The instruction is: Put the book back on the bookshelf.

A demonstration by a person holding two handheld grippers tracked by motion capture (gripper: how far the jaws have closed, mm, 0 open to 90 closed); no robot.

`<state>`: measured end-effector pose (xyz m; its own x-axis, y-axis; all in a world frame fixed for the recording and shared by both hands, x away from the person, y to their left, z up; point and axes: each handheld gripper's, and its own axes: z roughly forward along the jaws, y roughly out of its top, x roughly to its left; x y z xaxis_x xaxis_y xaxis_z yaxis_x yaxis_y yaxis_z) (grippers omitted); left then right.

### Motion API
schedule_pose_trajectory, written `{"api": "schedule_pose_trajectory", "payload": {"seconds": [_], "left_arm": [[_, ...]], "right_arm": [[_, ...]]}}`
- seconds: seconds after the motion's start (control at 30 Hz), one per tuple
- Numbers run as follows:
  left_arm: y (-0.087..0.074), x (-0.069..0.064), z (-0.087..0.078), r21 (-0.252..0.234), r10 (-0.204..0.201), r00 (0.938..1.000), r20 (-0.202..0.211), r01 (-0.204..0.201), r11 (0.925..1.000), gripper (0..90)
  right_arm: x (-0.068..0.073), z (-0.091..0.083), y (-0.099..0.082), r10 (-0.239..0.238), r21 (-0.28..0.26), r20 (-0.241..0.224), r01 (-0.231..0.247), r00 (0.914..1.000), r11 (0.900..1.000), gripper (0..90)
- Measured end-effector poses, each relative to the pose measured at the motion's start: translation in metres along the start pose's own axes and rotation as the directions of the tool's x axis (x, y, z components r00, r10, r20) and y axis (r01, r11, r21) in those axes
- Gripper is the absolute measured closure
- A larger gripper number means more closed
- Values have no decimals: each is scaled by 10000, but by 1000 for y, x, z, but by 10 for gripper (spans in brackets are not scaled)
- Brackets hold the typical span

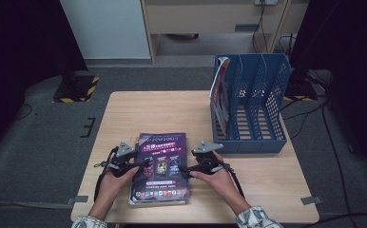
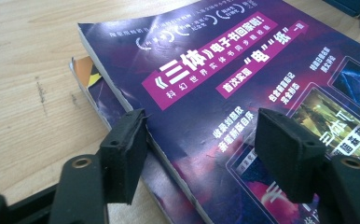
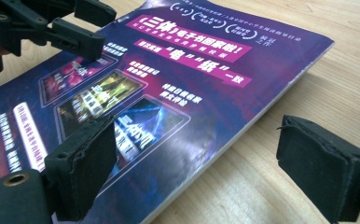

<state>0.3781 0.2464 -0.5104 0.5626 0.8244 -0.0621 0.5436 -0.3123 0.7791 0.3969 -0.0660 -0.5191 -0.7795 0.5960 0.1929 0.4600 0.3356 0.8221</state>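
Mid-job, by the look of it: sorting magazines off the table (image 1: 124, 114) into the blue file rack (image 1: 262, 102) at the far right corner. One mag (image 1: 221, 92) already upright in the rack's leftmost slot, leaning a bit, so prob. one placement done; other slots bare as far as visible. Left to do: purple magazine (image 1: 161, 164) lying flat on top of a small stack near the front edge, centre-left, well apart from the rack. Under it at least one more mag (image 2: 94, 88), orange/dark corner poking out at the top-left in the left gripper view; exact count hard to tell. Left gripper (image 1: 141, 166) at the purple cover's left edge, jaws apart, straddling that edge w/ one pad down beside the spine side and the other over the cover; no pinch seen, nothing held. Right gripper (image 1: 187, 172) at the right edge, jaws wide, one pad over the cover, the other out over bare wood; also holding nothing. Current step judged as lining up a two-sided grab on the top mag, pre-grasp. Remaining, prob.: close on the edges, lift clear of the stack, turn upright, carry to the rack, drop in a free slot, then repeat for whatever lies below. Roughly a third to half done, depending on stack depth.
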Motion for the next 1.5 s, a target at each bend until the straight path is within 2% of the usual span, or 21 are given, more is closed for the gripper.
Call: {"api": "schedule_pose_trajectory", "payload": {"seconds": [0.07,0.13,0.37,0.53,0.8,0.83,1.03,1.2,1.3,1.5], "left_arm": [[1,0,1,28,15,10000,-3,-15,10000,349],[1,-1,2,-2,-1,10000,7,1,10000,350],[3,-3,4,-22,204,9998,33,-204,9998,352],[2,-4,4,-64,232,9997,24,-232,9997,352],[1,-3,5,-152,124,9999,33,-124,9998,348],[1,-3,5,-156,126,9999,24,-125,9998,347],[-1,-4,5,-228,78,10000,5,-78,9997,348],[-1,-5,5,-260,88,9999,-49,-89,9996,347],[-1,-5,5,-259,50,10000,-55,-51,9997,347],[-2,-5,4,-298,61,9999,-92,-64,9995,348]], "right_arm": [[-1,1,0,69,4,16,-69,10000,10000,127],[-2,6,2,-140,136,83,139,9999,9998,124],[-8,15,3,-45,334,160,40,9999,9994,117],[-13,22,3,526,378,26,-526,9986,9979,87],[-18,28,4,888,390,-219,-879,9958,9954,69],[-20,29,4,817,385,-251,-807,9963,9960,68],[-22,33,3,1216,387,-440,-1199,9916,9920,58],[-23,35,3,1275,389,-612,-1253,9900,9914,68],[-23,35,3,1530,528,-786,-1491,9851,9874,74],[-22,37,3,1707,620,-962,-1653,9806,9843,74]]}}
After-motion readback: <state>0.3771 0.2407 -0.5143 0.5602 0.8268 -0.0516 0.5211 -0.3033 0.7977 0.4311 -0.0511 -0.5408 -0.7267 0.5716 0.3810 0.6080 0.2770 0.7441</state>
